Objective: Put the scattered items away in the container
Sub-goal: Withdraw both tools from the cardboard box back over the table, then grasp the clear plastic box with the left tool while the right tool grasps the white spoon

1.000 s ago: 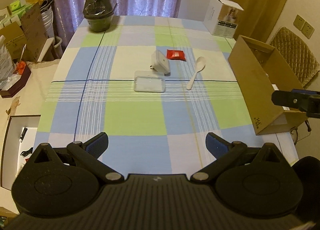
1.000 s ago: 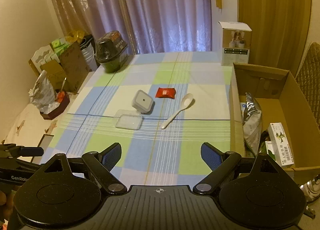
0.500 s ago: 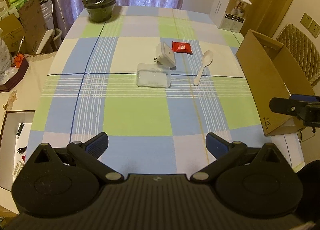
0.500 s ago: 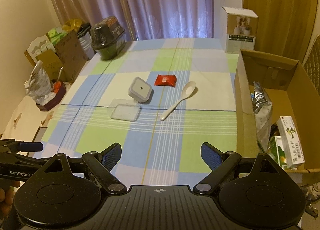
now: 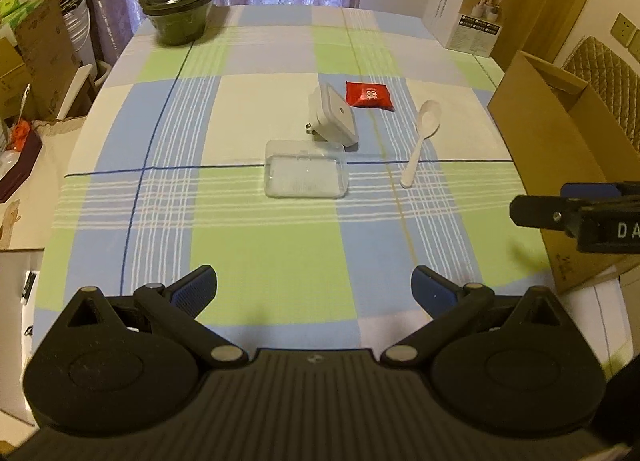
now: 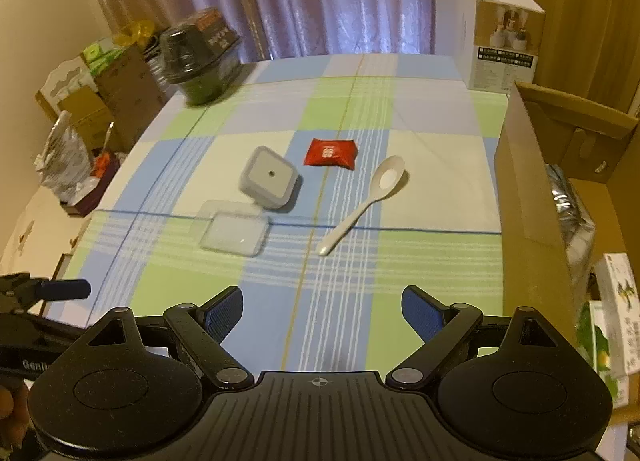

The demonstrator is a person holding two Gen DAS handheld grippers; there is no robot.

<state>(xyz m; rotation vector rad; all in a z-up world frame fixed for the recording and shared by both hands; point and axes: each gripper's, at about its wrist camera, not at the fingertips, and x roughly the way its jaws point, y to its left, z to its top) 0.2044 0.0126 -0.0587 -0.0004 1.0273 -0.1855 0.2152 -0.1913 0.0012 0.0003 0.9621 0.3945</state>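
Four loose items lie on the checked tablecloth (image 5: pixel 256 245), all ahead of both grippers and none of them touched. The cardboard box (image 6: pixel 532 197) stands open at the table's edge, to the right of the right gripper (image 6: pixel 322 311) and just beside it. Inside the box, seen from the right wrist view, are a crinkled silver foil bag (image 6: pixel 572 213) toward the back and a white printed carton (image 6: pixel 618 317) nearer the camera, with something green under it that is too cut off to name. From the left wrist view only the box's outer wall (image 5: pixel 556 165) shows.

The left gripper (image 5: pixel 314 287) hangs above the near part of the cloth with its blue-padded fingers spread wide and nothing between them. Straight ahead of it lies the clear plastic case (image 5: pixel 306 175), flat on the cloth. Just past the case, touching or almost touching its far edge, sits the white plug adapter (image 5: pixel 332 117), tipped on its side with its prongs toward the case. The red packet (image 5: pixel 369 95) lies beyond the adapter and slightly right, just beside it.

The right gripper's fingers are likewise held wide apart and empty. The white spoon (image 6: pixel 366 203) lies ahead of it and a little right, bowl pointing away, handle angled back toward the gripper's centre line. The case (image 6: pixel 234 233), adapter (image 6: pixel 270 181) and packet (image 6: pixel 330 153) lie ahead and left of it.

Beyond everything, a dark lidded bowl (image 5: pixel 178 1) stands at the far left corner and a white product box (image 5: pixel 468 9) at the far right.
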